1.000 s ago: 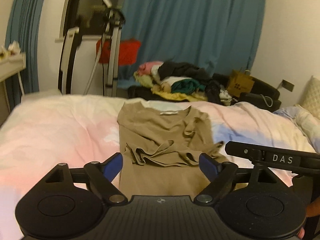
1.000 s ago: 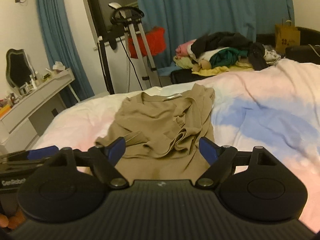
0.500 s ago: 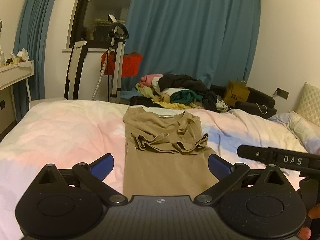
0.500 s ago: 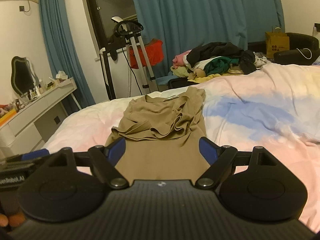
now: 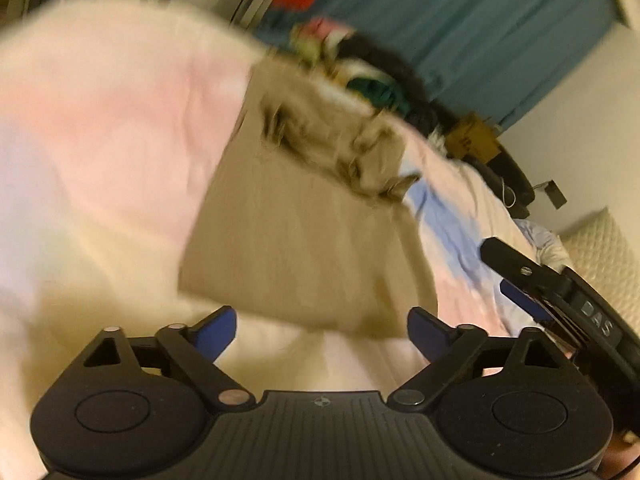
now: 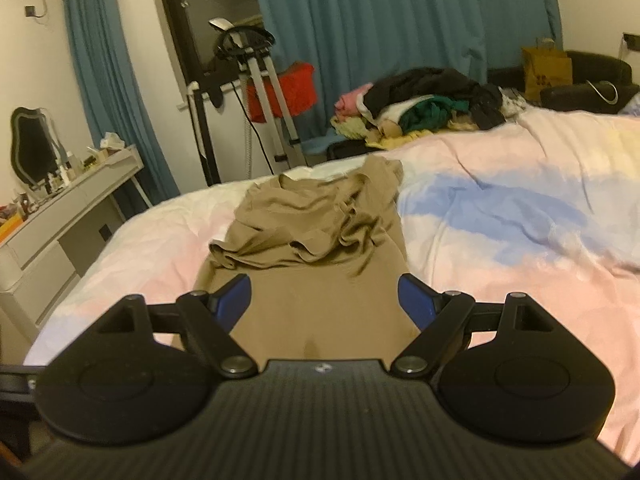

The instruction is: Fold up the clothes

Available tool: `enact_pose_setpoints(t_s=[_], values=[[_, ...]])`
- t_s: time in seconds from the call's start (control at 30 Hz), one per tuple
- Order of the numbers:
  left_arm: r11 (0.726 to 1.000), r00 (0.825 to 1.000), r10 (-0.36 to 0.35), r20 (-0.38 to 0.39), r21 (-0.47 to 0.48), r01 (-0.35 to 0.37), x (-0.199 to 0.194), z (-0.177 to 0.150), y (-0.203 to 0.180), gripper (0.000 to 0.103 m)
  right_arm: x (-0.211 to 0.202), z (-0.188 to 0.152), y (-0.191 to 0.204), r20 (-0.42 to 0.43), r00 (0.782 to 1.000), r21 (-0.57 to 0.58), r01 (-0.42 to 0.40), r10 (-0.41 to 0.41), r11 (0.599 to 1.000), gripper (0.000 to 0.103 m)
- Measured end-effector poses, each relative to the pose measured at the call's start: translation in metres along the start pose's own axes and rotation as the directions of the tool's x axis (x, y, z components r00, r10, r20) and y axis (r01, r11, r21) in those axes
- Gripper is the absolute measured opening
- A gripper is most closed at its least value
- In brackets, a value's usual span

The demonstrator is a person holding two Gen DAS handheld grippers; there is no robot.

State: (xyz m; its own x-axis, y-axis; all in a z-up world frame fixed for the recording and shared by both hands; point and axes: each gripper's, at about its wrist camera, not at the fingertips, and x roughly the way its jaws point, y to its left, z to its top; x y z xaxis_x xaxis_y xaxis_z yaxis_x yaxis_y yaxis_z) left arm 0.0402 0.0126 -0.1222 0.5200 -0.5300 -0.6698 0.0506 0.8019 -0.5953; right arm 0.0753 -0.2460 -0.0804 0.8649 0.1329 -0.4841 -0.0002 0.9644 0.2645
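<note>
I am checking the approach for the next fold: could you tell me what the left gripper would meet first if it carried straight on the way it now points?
Most likely the near hem of the tan garment on the bedspread; the left gripper is empty, jaws closing, though blur leaves depth unclear.

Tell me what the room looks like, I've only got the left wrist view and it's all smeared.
Observer: The tan garment lies lengthwise on the pastel duvet, its far half bunched in ruffles.
Operator: What's past the bed?
Observer: A pile of mixed clothes against the blue curtain.
Operator: Anything to the left?
Observer: A white dressing table with a black-framed mirror.
Operator: Right gripper?
Observer: The right gripper is open over the garment's near end, nothing held.
</note>
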Motion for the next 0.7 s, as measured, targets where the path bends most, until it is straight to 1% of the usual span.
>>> enact_pose_setpoints(t_s=[0.03,0.1,0.13,0.2,0.27,0.3,0.33,0.37,0.43,0.47,0.53,0.6,0.63,0.67,0.7], values=[[0.998,0.999,-0.019,-0.030,-0.058,0.017,0.007,0.000,0.010,0.087,0.002,-0.001,-0.002,-0.012,1.000,0.008,0.012,-0.012,1.000,0.082],[0.985,0.998,-0.052,-0.033,-0.166,0.046,0.017,-0.001,0.028,0.086,0.008,-0.002,-0.005,-0.035,0.999,0.037,0.031,-0.030,0.999,0.082],[0.974,0.997,-0.068,-0.029,-0.218,0.060,0.021,-0.002,0.036,0.086,0.011,-0.003,-0.007,-0.046,0.998,0.054,0.037,-0.034,0.998,0.082],[0.955,0.996,-0.086,0.002,-0.285,0.083,0.028,-0.002,0.048,0.086,0.016,-0.005,-0.011,-0.067,0.997,0.090,0.043,-0.037,0.995,0.082],[0.940,0.994,-0.094,0.059,-0.324,0.108,0.029,0.001,0.055,0.083,0.019,-0.006,-0.016,-0.087,0.996,0.131,0.041,-0.029,0.991,0.082],[0.936,0.993,-0.090,0.082,-0.334,0.112,0.029,0.002,0.057,0.077,0.020,-0.008,-0.018,-0.100,0.995,0.159,0.030,-0.014,0.987,0.082],[0.935,0.992,-0.076,0.101,-0.339,0.106,0.029,0.003,0.059,0.069,0.020,-0.009,-0.020,-0.114,0.993,0.189,0.011,0.011,0.982,0.082],[0.934,0.992,-0.060,0.115,-0.344,0.097,0.029,0.004,0.061,0.064,0.021,-0.010,-0.022,-0.126,0.991,0.213,-0.019,0.047,0.977,0.082],[0.928,0.990,-0.044,0.136,-0.361,0.091,0.029,0.005,0.065,0.049,0.024,-0.013,-0.024,-0.132,0.979,0.275,-0.114,0.155,0.955,0.082],[0.925,0.989,-0.039,0.144,-0.369,0.090,0.028,0.005,0.067,0.045,0.026,-0.015,-0.025,-0.131,0.968,0.320,-0.162,0.213,0.933,0.082],[0.920,0.987,-0.031,0.157,-0.382,0.090,0.027,0.004,0.073,0.026,0.038,-0.026,-0.026,-0.165,0.937,0.428,-0.213,0.308,0.878,0.082],[0.915,0.985,-0.037,0.171,-0.390,0.102,0.029,0.004,0.072,0.020,0.051,-0.038,-0.027,-0.195,0.896,0.534,-0.244,0.399,0.809,0.082],[0.914,0.982,-0.043,0.181,-0.389,0.112,0.029,0.005,0.071,0.015,0.057,-0.044,-0.028,-0.205,0.872,0.585,-0.254,0.444,0.770,0.082],[0.914,0.980,-0.049,0.193,-0.386,0.122,0.028,0.006,0.071,0.013,0.064,-0.050,-0.029,-0.212,0.846,0.634,-0.261,0.488,0.728,0.082],[0.914,0.977,-0.055,0.204,-0.384,0.131,0.026,0.007,0.071,0.010,0.069,-0.055,-0.031,-0.214,0.841,0.665,-0.246,0.496,0.705,0.083]])
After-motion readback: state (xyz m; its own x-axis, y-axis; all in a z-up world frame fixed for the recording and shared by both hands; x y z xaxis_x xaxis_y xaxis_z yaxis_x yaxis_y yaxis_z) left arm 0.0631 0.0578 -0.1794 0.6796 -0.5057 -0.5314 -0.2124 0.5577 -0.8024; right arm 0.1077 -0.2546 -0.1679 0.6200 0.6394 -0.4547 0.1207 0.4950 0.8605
